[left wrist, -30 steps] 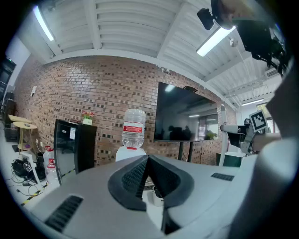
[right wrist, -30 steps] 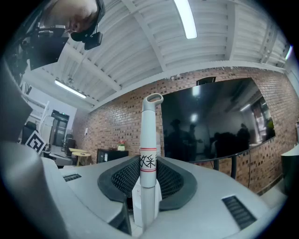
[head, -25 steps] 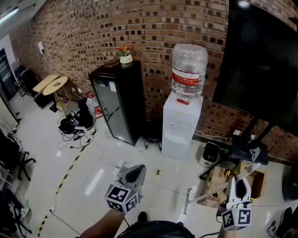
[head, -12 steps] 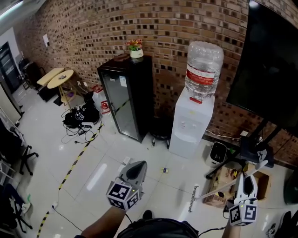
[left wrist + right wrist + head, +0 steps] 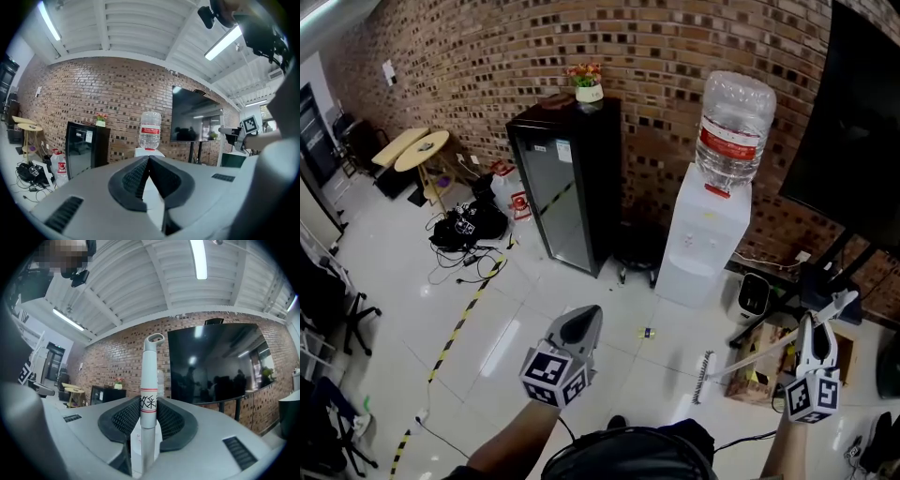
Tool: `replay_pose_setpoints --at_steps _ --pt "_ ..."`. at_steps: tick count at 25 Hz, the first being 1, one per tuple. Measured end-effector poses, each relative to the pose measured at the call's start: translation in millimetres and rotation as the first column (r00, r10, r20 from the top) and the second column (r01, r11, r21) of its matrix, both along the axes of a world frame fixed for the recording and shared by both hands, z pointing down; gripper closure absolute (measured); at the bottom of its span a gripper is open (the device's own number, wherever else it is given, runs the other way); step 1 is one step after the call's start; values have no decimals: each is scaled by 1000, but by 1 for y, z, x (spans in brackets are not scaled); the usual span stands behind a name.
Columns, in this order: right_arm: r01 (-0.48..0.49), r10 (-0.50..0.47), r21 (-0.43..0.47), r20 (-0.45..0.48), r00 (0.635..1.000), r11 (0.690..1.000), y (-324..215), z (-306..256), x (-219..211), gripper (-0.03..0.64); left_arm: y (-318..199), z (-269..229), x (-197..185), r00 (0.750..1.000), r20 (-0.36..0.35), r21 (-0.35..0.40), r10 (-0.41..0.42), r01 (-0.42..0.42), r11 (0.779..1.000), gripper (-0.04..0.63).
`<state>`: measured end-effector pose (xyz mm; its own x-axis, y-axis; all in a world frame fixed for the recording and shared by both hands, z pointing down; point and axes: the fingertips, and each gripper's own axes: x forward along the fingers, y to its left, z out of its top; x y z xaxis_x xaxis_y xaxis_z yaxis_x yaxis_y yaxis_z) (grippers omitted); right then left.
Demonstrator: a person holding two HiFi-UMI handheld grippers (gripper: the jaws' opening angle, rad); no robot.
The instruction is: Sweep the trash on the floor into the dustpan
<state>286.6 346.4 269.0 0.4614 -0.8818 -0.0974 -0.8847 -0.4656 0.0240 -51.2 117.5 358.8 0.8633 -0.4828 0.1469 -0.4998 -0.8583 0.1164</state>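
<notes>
My right gripper (image 5: pixel 818 330) is shut on the white broom handle (image 5: pixel 766 354) at the lower right of the head view. The handle slants down leftward to the brush head (image 5: pixel 705 376), which hangs just above the white floor. In the right gripper view the handle (image 5: pixel 150 376) stands upright between the jaws of the right gripper (image 5: pixel 148 414), its looped end on top. A small piece of trash (image 5: pixel 647 333) lies on the tiles in front of the water dispenser. My left gripper (image 5: pixel 581 324) is shut and holds nothing; in its own view the left gripper (image 5: pixel 149 161) has its jaws touching. I see no dustpan.
A water dispenser (image 5: pixel 705 234) and a black glass-door cabinet (image 5: pixel 567 187) stand against the brick wall. A cardboard box (image 5: pixel 757 377) and a small white appliance (image 5: pixel 754 295) sit at the right. Cables and bags (image 5: pixel 469 230) lie at the left, by yellow-black floor tape (image 5: pixel 459 323).
The head view has swung left, so cabinet and dispenser sit further right in frame. Both grippers shifted slightly right; the broom stays held, its brush head a little further right.
</notes>
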Motion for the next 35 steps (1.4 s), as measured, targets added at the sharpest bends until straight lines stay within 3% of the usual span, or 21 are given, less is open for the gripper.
replay_pose_setpoints --at_steps 5,13,18,26,35 --pt "5 -5 7 11 1000 1000 -34 9 -3 486 -29 13 -2 1000 2 -12 12 -12 1000 592" --pt "26 -26 0 52 998 1000 -80 45 28 486 -66 35 41 1000 11 -32 15 -15 999 592" --pt "67 -65 -25 69 995 997 -113 76 62 486 -82 48 80 1000 13 -30 14 -13 999 591" --pt "128 -122 -54 92 988 990 -167 128 131 486 -114 84 141 995 73 -56 -68 72 996 591" --pt "89 -73 -146 109 991 985 -217 230 178 488 -174 175 188 989 144 -135 -31 51 989 586"
